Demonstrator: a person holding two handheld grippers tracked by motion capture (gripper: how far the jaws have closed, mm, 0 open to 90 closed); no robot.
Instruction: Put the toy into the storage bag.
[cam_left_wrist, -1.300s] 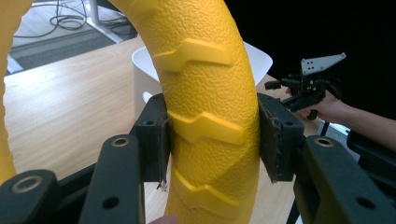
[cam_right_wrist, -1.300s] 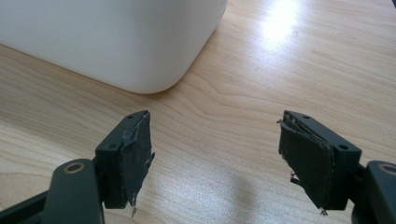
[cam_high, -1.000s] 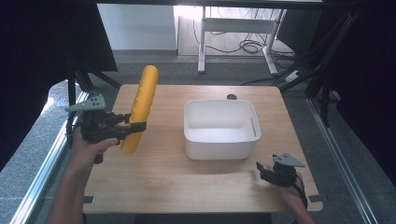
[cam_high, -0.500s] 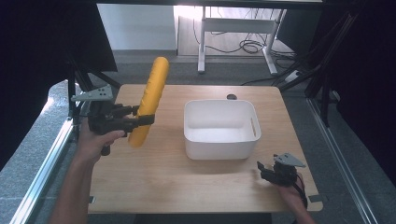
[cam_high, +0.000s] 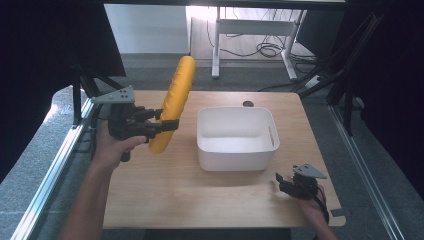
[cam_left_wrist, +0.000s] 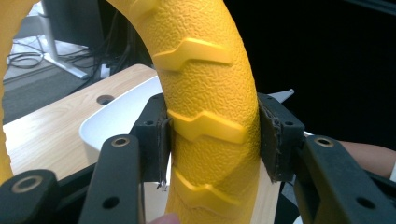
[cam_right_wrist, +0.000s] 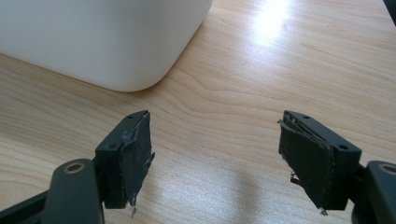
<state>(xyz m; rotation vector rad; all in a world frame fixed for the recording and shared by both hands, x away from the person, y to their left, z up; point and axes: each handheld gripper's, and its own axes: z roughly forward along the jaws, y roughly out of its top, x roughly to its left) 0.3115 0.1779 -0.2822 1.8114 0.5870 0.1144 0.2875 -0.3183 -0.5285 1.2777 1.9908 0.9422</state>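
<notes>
The left gripper (cam_high: 167, 125) pinches the long yellow textured tube (cam_high: 173, 104), tilted up above the counter (cam_high: 200, 195), just left of the white tub (cam_high: 236, 137). The right gripper (cam_high: 284, 181) rests low near the tub's front corner, jaws spread wide, nothing between them. A dark hole (cam_high: 248, 104) lies behind the tub.
</notes>
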